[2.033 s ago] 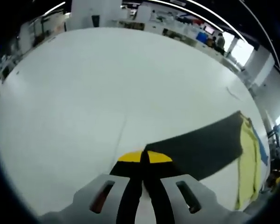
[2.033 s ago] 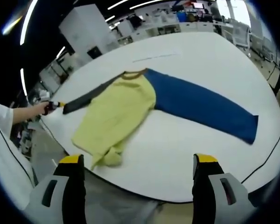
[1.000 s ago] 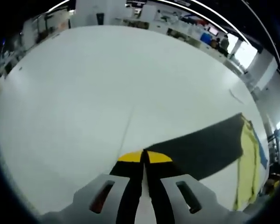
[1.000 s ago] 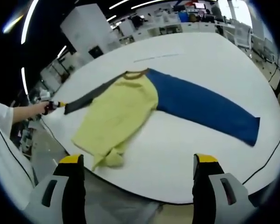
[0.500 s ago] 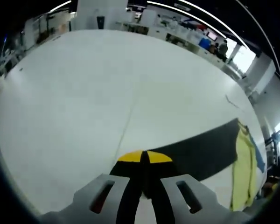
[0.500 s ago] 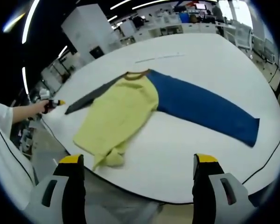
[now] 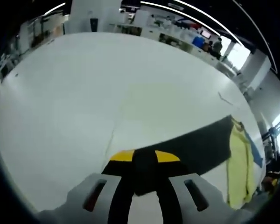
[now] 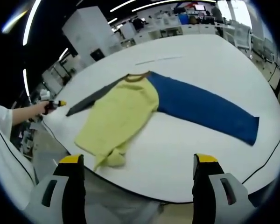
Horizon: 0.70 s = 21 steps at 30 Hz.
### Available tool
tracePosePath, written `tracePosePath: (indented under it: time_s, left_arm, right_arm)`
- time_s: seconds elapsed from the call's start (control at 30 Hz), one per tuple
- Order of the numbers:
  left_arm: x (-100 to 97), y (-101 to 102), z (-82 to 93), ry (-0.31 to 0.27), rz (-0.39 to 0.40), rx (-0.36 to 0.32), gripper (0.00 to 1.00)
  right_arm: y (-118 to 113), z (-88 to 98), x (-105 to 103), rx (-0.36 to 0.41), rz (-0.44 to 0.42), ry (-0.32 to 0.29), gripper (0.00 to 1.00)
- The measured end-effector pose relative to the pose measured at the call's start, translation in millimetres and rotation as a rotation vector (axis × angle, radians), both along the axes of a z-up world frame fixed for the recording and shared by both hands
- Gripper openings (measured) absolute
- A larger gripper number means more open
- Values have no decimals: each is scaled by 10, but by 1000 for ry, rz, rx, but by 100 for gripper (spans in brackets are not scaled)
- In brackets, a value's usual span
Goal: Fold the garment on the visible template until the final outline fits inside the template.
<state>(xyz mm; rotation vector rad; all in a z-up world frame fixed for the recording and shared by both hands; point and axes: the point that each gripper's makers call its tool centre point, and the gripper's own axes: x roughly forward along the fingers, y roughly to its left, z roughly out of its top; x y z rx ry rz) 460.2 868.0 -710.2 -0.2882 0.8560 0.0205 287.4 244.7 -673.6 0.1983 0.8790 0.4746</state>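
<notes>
Folding has not begun: your left gripper [image 7: 144,161], jaws apart, has the dark sleeve [image 7: 196,147] lying between them (shirt [image 8: 119,116] flat), right gripper [image 8: 137,163] spread, empty.

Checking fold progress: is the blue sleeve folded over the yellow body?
No, the blue sleeve lies stretched out flat on the table, away from the yellow body.

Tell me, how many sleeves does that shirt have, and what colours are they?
2. The dark sleeve stretches from the yellow body toward the left gripper; the blue sleeve lies flat on the white table opposite.
</notes>
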Motion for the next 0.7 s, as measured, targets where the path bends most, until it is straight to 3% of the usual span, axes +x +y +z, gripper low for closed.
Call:
tracePosePath:
  time_s: [0.1,0.7]
  left_arm:
    - [-8,-145,15,-1,-43,8,29]
    - [-144,-611,217,-44,-163,-20,40]
  right_arm:
    - [13,5,-11,3,3,-4,96]
    - [-18,55,-55,18,7,-24,96]
